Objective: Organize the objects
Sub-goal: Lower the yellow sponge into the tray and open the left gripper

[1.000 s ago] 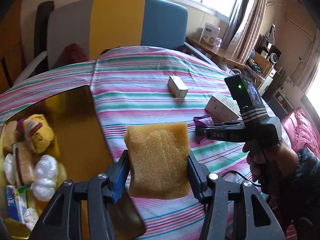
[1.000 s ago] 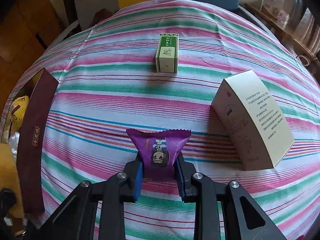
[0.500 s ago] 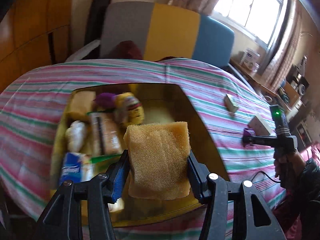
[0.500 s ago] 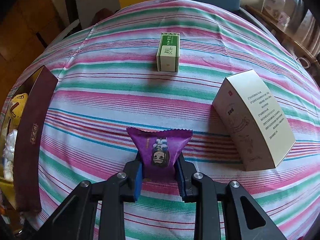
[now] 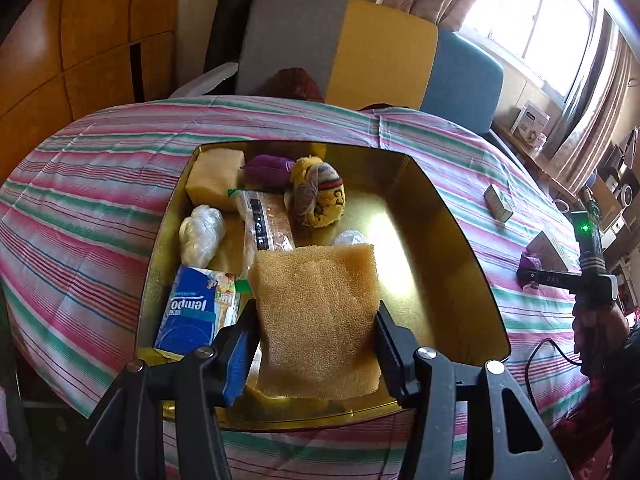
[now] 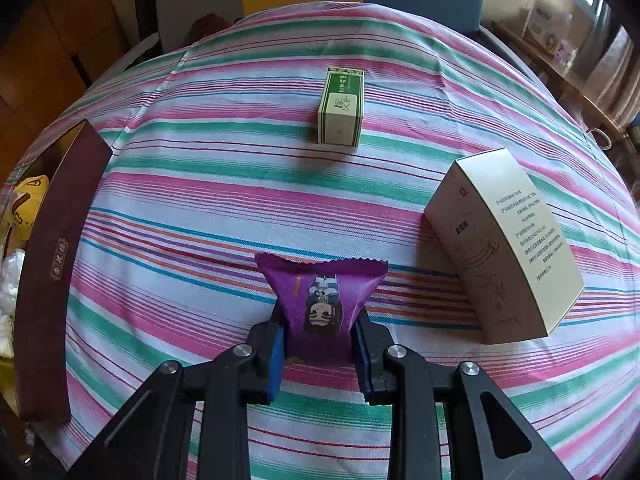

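My left gripper (image 5: pixel 316 344) is shut on a tan sponge (image 5: pixel 318 316), held over the near part of the gold box (image 5: pixel 452 240). In the box lie another sponge (image 5: pixel 214 178), a purple packet (image 5: pixel 268 166), a yellow knitted toy (image 5: pixel 318 192), a blue tissue pack (image 5: pixel 192 312) and several wrapped items. My right gripper (image 6: pixel 318 340) is shut on a purple snack packet (image 6: pixel 322 294) just above the striped cloth. The right gripper also shows at the far right of the left wrist view (image 5: pixel 532 276), held by a hand (image 5: pixel 596 328).
A small green box (image 6: pixel 340 108) lies on the cloth beyond the packet, and a larger beige carton (image 6: pixel 504 240) lies to its right. The gold box's dark red outer wall (image 6: pixel 52 264) stands at the left. A grey, yellow and blue chair back (image 5: pixel 360 56) stands behind the table.
The left gripper has swung left with the sponge, from above the cloth to over the gold box. The right gripper and its purple packet have stayed in place.
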Tool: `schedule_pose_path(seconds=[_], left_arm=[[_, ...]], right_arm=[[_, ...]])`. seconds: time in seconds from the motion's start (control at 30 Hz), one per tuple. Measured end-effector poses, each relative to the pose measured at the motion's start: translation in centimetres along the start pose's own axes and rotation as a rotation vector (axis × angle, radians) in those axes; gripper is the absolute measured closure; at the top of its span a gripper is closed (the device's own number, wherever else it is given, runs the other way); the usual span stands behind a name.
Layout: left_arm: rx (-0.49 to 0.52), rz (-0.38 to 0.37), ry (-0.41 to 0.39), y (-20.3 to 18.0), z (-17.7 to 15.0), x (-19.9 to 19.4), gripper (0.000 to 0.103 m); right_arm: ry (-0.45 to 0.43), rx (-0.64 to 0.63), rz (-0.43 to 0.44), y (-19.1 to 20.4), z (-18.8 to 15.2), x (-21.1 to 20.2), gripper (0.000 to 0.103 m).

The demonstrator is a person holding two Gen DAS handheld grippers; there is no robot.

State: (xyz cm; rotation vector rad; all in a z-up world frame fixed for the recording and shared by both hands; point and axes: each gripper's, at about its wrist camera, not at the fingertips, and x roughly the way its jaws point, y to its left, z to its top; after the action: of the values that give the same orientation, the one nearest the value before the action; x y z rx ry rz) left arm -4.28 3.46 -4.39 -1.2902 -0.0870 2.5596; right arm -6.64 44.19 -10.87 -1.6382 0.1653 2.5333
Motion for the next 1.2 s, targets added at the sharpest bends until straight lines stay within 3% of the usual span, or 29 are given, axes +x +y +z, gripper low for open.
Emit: schedule_pose_path(seconds=[0.53, 0.73, 1.0, 1.07, 1.2], left_arm=[[0.013, 0.063, 0.078, 0.6, -0.8, 3.7, 0.048], [0.016, 0.078, 0.107, 1.3, -0.7, 5.9, 0.041], [-0.061, -0.009, 0.075, 3.0, -0.3, 4.0, 0.033], [-0.058, -0.004, 0.057, 3.0, -0.5, 3.2, 0.028], [-0.060, 0.008, 0.032, 3.3, -0.8, 1.8, 0.028]], right_arm=[[0.005, -0.009, -0.005, 0.2, 0.1, 0.2, 0.073], [-0.006, -0.021, -0.015, 0.4, 0.0, 0.1, 0.073], [-0.008, -0.032, -0.022, 0.5, 0.0, 0.1, 0.073], [-0.008, -0.036, -0.026, 0.6, 0.0, 0.1, 0.073], [-0.008, -0.042, -0.032, 0.8, 0.0, 0.2, 0.073]])
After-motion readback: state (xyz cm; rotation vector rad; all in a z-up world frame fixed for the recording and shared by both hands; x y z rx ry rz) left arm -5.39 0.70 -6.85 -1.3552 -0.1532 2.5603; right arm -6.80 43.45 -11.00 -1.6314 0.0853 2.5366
